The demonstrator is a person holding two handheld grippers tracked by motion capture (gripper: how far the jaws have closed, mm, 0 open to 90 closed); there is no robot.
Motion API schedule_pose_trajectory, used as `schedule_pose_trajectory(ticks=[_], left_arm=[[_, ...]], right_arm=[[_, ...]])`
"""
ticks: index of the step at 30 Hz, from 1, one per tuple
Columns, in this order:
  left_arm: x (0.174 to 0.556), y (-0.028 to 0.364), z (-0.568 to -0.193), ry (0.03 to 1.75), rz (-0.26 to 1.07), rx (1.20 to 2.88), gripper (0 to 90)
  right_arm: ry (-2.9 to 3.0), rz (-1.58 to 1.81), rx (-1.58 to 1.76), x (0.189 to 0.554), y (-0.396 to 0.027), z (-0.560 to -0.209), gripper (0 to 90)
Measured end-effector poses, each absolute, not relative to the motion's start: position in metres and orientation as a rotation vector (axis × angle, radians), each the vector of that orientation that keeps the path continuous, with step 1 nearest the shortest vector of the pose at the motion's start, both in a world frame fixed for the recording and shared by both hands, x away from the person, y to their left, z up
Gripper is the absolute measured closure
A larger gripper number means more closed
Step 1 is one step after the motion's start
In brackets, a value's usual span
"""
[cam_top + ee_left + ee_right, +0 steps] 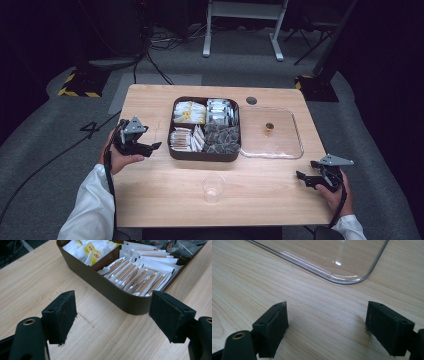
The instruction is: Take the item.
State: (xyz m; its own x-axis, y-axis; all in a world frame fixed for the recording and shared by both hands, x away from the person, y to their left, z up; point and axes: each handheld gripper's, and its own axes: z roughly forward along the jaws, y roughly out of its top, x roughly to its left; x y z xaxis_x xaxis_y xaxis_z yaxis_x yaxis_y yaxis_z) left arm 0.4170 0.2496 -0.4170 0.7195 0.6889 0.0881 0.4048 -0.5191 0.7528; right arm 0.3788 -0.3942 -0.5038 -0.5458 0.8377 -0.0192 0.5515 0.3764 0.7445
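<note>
Wooden table (165,195) — both grippers low, fingers apart, empty.

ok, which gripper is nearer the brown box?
Left. The left gripper sits just beside the brown box, open; the right gripper is off past the clear lid.

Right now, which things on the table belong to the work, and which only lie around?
Likely part of the work:
left gripper, open
brown box of sachets
white-and-tan sachets
right gripper, open
clear lid

Only lying about:
clear cup
cables on the floor
</note>
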Motion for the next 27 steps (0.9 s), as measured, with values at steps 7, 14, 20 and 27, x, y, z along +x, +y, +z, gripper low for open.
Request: schedule_pose_trajectory(ticks=[7,14,20,27], left_arm=[[0.421,0.250,-0.412,0.825,0.504,2.174,22.2],[0.425,0.250,-0.406,0.826,0.521,2.169,22.2],[0.431,0.246,-0.404,0.822,0.525,2.177,22.2],[0.435,0.241,-0.402,0.808,0.537,2.186,22.2]], right_arm=[[2.247,0.989,1.205,0.379,-0.394,-0.504,18.4],[2.247,0.989,1.205,0.379,-0.394,-0.504,18.4],[2.247,0.989,1.204,0.379,-0.394,-0.504,18.4],[2.246,0.989,1.205,0.379,-0.394,-0.504,18.4]])
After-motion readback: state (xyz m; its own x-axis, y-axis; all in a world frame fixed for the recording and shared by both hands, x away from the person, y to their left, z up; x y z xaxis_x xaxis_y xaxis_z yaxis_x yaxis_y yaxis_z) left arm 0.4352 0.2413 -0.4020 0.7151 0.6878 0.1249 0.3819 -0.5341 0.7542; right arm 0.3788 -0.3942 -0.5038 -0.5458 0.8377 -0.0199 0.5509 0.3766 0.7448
